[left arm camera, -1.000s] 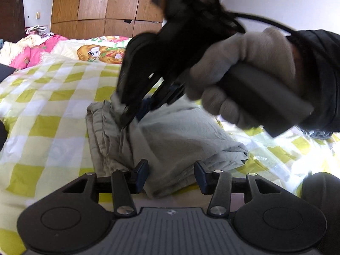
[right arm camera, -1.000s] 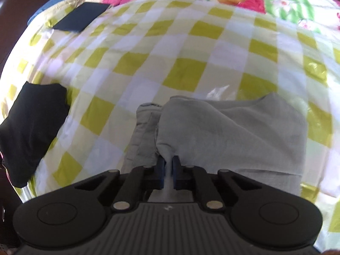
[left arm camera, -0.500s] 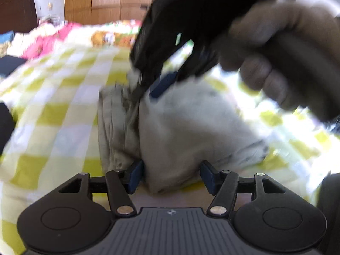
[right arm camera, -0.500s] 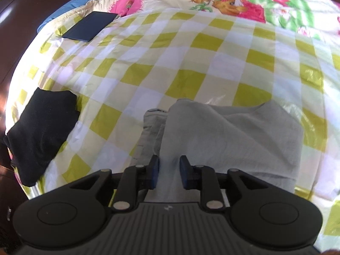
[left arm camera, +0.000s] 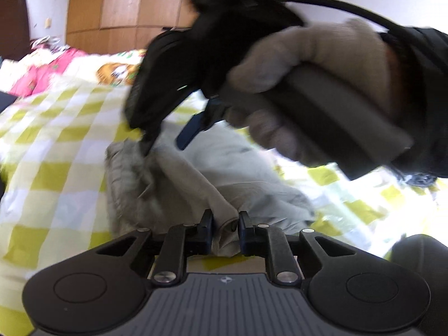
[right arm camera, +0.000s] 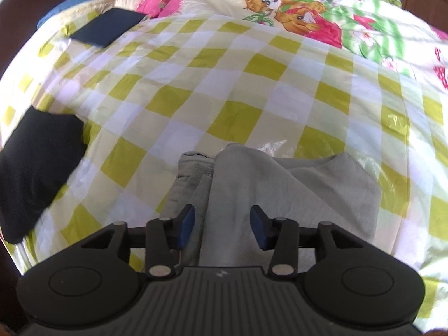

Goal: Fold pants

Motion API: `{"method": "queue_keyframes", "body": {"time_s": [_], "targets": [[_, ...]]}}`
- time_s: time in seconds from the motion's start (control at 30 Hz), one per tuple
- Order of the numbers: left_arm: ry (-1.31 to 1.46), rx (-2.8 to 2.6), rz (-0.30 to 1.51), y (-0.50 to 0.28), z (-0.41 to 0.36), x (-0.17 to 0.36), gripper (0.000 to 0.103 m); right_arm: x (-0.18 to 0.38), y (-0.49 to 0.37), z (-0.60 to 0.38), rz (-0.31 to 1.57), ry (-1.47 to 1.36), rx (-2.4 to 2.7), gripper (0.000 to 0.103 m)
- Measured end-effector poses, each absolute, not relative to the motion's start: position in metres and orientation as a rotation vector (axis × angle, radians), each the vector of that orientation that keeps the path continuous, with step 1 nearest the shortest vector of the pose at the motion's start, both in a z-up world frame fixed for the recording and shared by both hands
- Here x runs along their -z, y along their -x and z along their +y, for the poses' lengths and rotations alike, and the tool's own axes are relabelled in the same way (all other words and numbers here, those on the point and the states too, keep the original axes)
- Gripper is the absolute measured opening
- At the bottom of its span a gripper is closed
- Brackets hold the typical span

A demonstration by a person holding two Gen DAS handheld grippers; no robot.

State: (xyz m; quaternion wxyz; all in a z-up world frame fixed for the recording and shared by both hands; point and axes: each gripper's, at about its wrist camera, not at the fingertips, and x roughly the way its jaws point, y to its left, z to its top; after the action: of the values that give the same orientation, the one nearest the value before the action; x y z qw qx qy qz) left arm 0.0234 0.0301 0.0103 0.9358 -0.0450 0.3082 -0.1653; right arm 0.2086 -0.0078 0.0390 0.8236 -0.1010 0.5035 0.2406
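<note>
So the grey pants (right arm camera: pixel 282 193) are lying bunched up and partly folded on the bed, on top of the yellow-and-white checked sheet (right arm camera: pixel 196 89). In the right wrist view they sit in the lower middle of the frame, with the stacked folded edges showing on their left side.

The left gripper (left arm camera: pixel 225 231) has just been closing its jaws, and they now pinch a fold of the pants' near edge: you can see the cloth squeezed up between the two blue pads at the bottom centre of the left wrist view.

The right gripper (right arm camera: pixel 222 225) has been going the other way, jaws just been opening. They now stand fairly wide apart over the pants, with a ridge of grey cloth running between them but neither pad pressing on it. In the left wrist view the same gripper hangs above the far end of the pants, upper middle of the frame, held by a gloved hand (left arm camera: pixel 316 84) with a dark sleeve (left arm camera: pixel 420 84) behind it. It's quite blurry there.

Other stuff on the bed: a black garment (right arm camera: pixel 36 176) at the left edge, a dark flat rectangle (right arm camera: pixel 107 26) at upper left, and a cartoon-print quilt (right arm camera: pixel 294 8) across the top.
</note>
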Motion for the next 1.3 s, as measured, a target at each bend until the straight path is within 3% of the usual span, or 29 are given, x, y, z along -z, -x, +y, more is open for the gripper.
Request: {"method": "queue_keyframes", "body": {"time_s": [0.1,0.13,0.17,0.43,0.7,1.13,1.3], "targets": [[0.07,0.368,0.603,-0.021,0.021,-0.017,0.031,-0.035,-0.218,-0.006,1.042,0.298,-0.451,0.035],[0.066,0.376,0.596,-0.019,0.019,-0.018,0.03,-0.034,-0.226,-0.011,1.044,0.288,-0.428,0.013],[0.065,0.386,0.59,-0.019,0.018,-0.02,0.028,-0.034,-0.234,-0.019,1.064,0.247,-0.418,0.004],[0.144,0.411,0.529,-0.022,0.032,-0.041,0.024,-0.1,-0.23,-0.073,0.995,-0.026,-0.475,0.003],[0.256,0.392,0.405,-0.005,0.068,-0.077,0.023,-0.173,-0.213,-0.05,0.871,-0.001,-0.562,0.004],[0.421,0.278,0.566,-0.003,0.119,-0.015,0.023,-0.051,-0.211,0.08,1.074,0.285,-0.715,0.004],[0.413,0.285,0.59,-0.003,0.114,-0.007,0.023,-0.031,-0.196,0.099,1.053,0.404,-0.737,0.005]]}}
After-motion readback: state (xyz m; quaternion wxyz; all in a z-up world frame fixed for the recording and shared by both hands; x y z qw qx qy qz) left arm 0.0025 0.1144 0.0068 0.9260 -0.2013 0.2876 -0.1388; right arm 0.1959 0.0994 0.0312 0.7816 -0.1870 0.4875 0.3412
